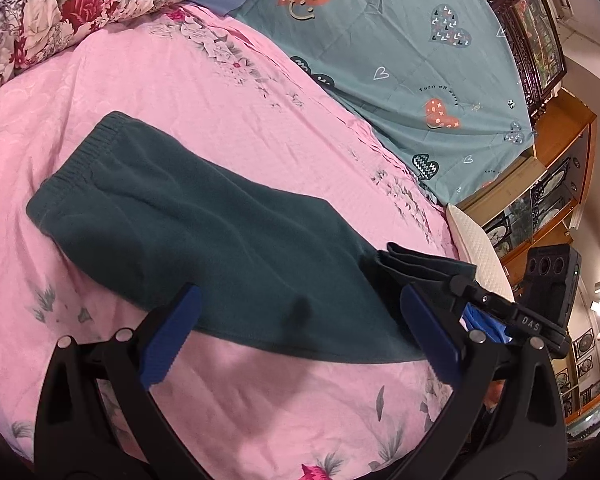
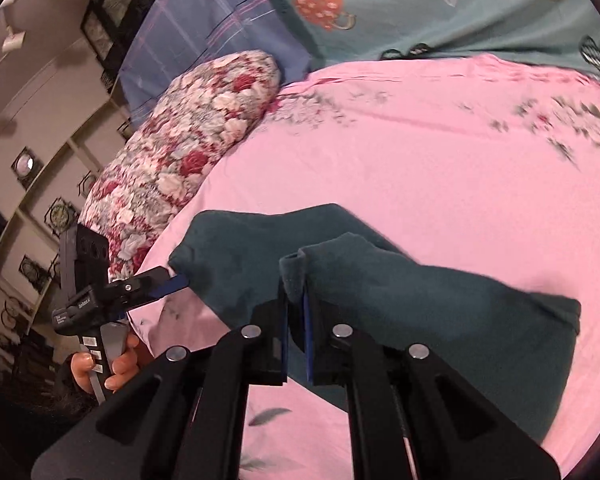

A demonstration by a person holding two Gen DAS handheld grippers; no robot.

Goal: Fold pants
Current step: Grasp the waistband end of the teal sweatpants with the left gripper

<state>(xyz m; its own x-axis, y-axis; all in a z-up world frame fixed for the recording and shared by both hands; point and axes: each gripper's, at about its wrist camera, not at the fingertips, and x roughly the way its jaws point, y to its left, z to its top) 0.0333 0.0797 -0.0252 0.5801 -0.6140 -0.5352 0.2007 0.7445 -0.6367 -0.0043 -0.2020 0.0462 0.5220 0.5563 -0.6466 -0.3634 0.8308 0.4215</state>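
Pants (image 1: 188, 232) flat on pink sheet (image 1: 228, 96); right gripper (image 2: 296, 320) clamps the hem, left gripper (image 1: 300, 332) spread wide.

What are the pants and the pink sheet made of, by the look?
Pants: dark green, matte and fuzzy with a ribbed elastic waistband, so probably fleece or a brushed knit. They drape soft and thick where the right claw pinches them.

Sheet: pink woven cloth with a faint sheen, fine creases and a floral print. Likely cotton or a polyester blend; can't tell which.
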